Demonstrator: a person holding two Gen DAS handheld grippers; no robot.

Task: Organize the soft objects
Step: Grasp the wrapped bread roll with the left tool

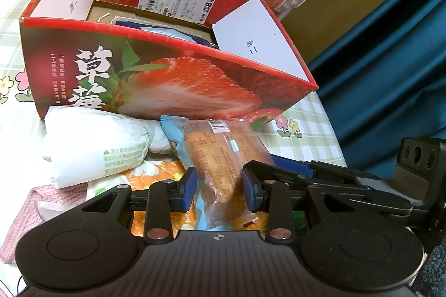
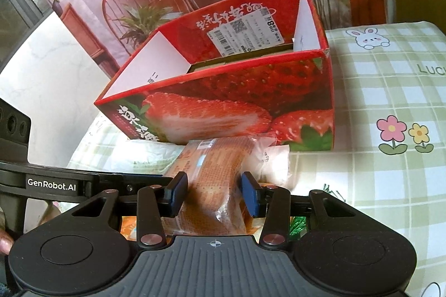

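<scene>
your left gripper (image 1: 218,189) and right gripper (image 2: 214,192) both pinch same bread packet (image 1: 220,155), lying before strawberry box (image 1: 156,74).

Both wrist views look steeply down, close, sharing the strawberry box (image 1: 156,79) (image 2: 223,107).

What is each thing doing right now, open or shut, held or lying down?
Strawberry box: open on top, upright.
Bread packet: wrapped, held by both grippers.
White packet: lying in front of the box.
Left gripper: shut on the bread packet.
Right gripper: shut on the bread packet.
</scene>
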